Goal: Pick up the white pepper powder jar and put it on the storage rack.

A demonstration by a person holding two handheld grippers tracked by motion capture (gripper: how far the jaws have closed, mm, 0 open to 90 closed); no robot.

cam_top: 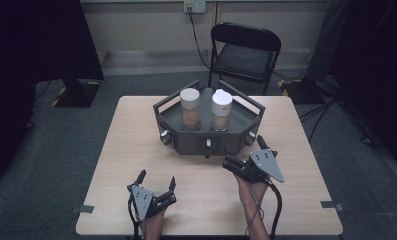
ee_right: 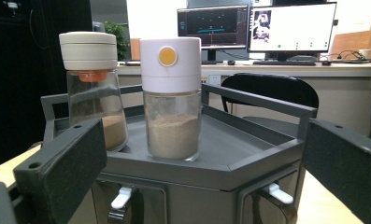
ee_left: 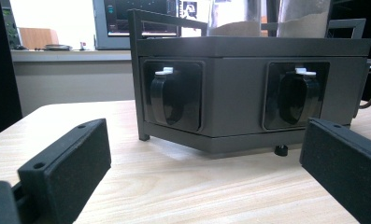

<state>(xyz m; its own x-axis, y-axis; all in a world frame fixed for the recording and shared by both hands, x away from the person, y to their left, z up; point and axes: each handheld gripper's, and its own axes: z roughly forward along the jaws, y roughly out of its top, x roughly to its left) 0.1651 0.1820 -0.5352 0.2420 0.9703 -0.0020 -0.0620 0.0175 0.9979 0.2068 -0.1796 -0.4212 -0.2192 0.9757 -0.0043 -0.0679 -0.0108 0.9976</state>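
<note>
The left gripper [cam_top: 158, 181] rests open on the tabletop [cam_top: 111, 165], well short of the grey tray [cam_top: 178, 141]. On the tray stand two upright jars, long axes vertical. The white-lidded jar [cam_top: 221, 110] lies straight ahead of the nearer, open right gripper [cam_top: 246, 155].

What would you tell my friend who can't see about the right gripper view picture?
Two glass jars of brown powder stand on a dark grey tray: the white-capped jar nearer, the beige-capped jar behind. The right gripper is open, its black jaws wide apart.
</note>
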